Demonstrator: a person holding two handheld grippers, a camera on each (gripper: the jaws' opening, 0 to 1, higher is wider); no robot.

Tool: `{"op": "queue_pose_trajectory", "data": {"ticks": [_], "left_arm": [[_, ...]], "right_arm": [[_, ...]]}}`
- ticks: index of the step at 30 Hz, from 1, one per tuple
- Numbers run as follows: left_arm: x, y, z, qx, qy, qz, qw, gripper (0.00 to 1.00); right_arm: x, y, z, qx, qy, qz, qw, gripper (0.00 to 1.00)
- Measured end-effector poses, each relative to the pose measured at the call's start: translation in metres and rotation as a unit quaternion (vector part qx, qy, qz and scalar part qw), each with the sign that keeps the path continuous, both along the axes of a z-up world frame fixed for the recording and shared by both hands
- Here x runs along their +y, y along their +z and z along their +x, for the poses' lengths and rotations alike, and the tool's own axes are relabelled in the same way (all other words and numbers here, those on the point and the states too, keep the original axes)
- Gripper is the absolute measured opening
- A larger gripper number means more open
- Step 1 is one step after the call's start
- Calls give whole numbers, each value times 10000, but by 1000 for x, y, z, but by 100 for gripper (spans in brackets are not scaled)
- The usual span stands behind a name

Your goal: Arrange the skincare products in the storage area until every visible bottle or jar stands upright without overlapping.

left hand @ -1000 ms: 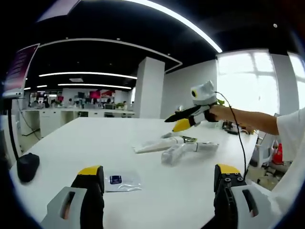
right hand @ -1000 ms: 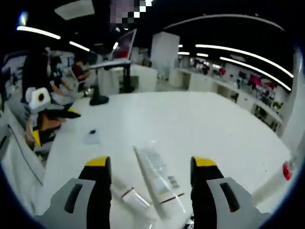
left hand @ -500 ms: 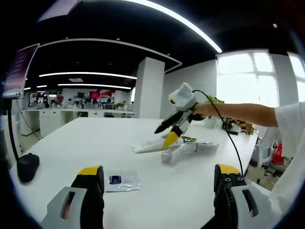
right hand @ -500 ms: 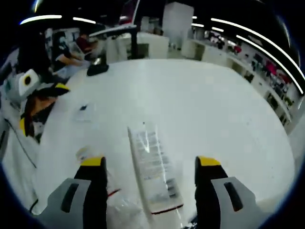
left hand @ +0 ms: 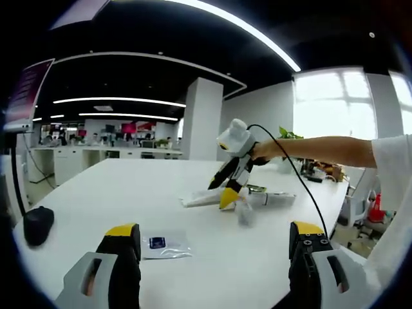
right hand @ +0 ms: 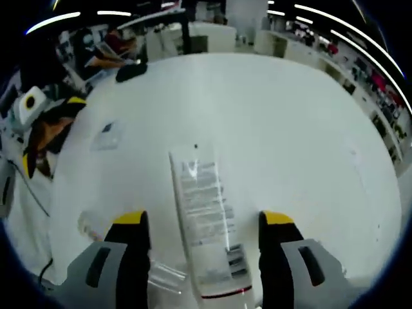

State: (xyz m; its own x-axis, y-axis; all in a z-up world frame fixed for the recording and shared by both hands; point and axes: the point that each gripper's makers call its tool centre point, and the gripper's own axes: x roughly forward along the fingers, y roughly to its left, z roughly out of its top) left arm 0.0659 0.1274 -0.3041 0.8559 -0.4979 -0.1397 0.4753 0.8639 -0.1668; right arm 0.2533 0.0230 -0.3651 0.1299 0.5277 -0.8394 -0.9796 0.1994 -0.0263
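Overhead in the right gripper view, the right gripper [right hand: 203, 225] hangs above a long white squeeze tube [right hand: 206, 225] that lies flat on the white counter [right hand: 283, 129], its printed side up and its red-striped end toward the camera. The two yellow-tipped jaws stand wide apart, one on each side of the tube, and grip nothing. A smaller clear tube [right hand: 161, 275] lies beside the left jaw, partly hidden by it, and a small flat sachet [right hand: 107, 131] rests well apart near the counter's edge.

From the left gripper view, the right gripper [left hand: 226, 187] shows tilted down over the same cluster of tubes, held in a person's hand [left hand: 265, 149] with a bare forearm and a white sleeve behind it. Its yellow tips point at the squeeze tube [left hand: 201, 199]; whether they touch it is hard to tell from this angle. Another pale tube [left hand: 273, 198] lies just beyond. The left gripper [left hand: 215, 248] sits low over the counter [left hand: 96, 187], jaws spread wide and holding nothing, with the sachet [left hand: 164, 244] lying between them and a dark monitor base [left hand: 37, 224] off to the side.
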Motion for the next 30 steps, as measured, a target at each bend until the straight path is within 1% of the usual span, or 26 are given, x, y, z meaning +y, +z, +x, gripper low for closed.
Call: {"op": "queue_pose_trajectory", "data": {"ticks": [3, 5, 12, 13, 15, 16, 24, 26, 28, 30], "left_arm": [[0, 0, 0, 2, 4, -5, 10000, 99], [0, 0, 1, 6, 5, -9, 10000, 99], [-2, -2, 1, 19, -20, -9, 10000, 99], [-3, -2, 0, 12, -33, -6, 10000, 99], [-4, -1, 0, -13, -51, -18, 10000, 99], [-4, 0, 0, -20, -50, -33, 10000, 99], [-3, 0, 0, -24, -24, -30, 10000, 99], [-2, 0, 0, -22, -17, -25, 10000, 99], [-3, -1, 1, -13, -11, -24, 10000, 99], [-3, -1, 1, -3, -16, -28, 10000, 99]], "right_arm": [[-1, 2, 5, -59, -77, 12, 10000, 60], [-1, 2, 7, -70, -89, 44, 9999, 59], [1, 2, 4, -54, 27, -36, 10000, 54], [1, 2, 3, -60, 62, -29, 10000, 50], [2, 4, 5, -87, 65, 14, 9999, 36], [3, 4, 6, -112, 96, 42, 9999, 34], [4, 5, 3, -197, 446, 141, 9987, 29], [4, 5, 2, -201, 477, 87, 9986, 28], [4, 5, 3, -173, 417, 26, 9990, 26], [4, 5, 3, -207, 358, -15, 9991, 24]]}}
